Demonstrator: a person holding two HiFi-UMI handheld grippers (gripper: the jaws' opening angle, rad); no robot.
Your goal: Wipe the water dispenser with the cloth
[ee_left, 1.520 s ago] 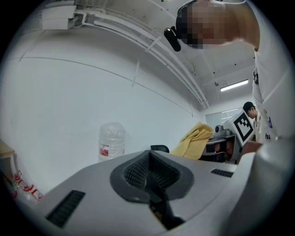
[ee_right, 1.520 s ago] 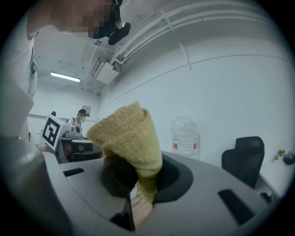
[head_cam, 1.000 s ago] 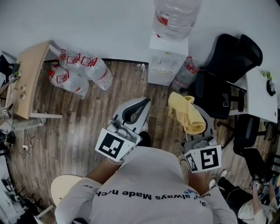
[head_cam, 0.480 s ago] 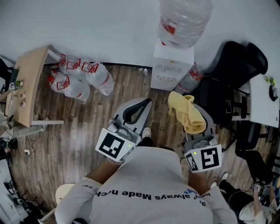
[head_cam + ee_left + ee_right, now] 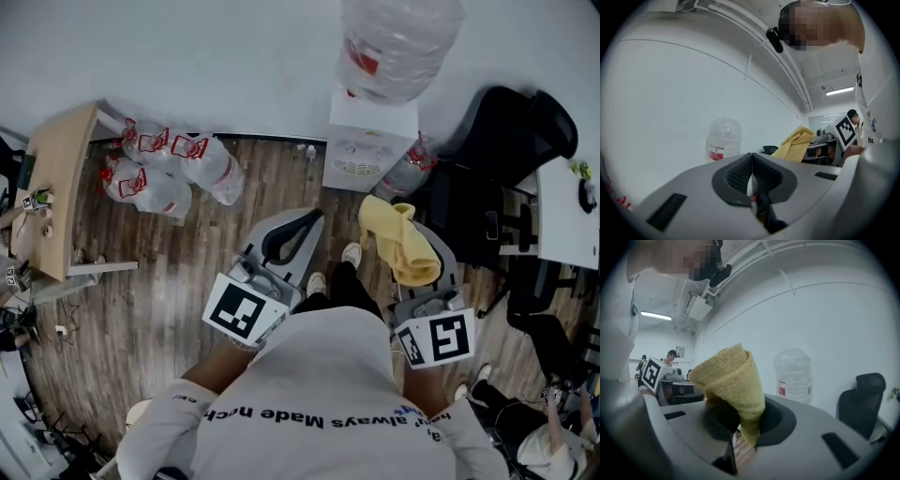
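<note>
A white water dispenser (image 5: 368, 145) stands against the far wall with a big clear bottle (image 5: 398, 42) on top; the same bottle (image 5: 723, 139) (image 5: 793, 375) shows in both gripper views. My right gripper (image 5: 410, 246) is shut on a yellow cloth (image 5: 398, 241) (image 5: 733, 380) that bunches up over its jaws, a short way in front of the dispenser. My left gripper (image 5: 292, 234) (image 5: 751, 172) is shut and holds nothing, its ribbed pads pressed together. The cloth (image 5: 793, 144) also shows at the right of the left gripper view.
Several clear water bottles with red handles (image 5: 164, 164) lie on the wood floor at left, beside a wooden table (image 5: 56, 192). Another bottle (image 5: 408, 171) leans right of the dispenser. Black office chairs (image 5: 497, 178) and a white desk (image 5: 567, 220) stand at right.
The dispenser has drawn slightly nearer and shifted in the head view; one foot now shows stepping forward between the grippers. Both grippers keep their places and states.
</note>
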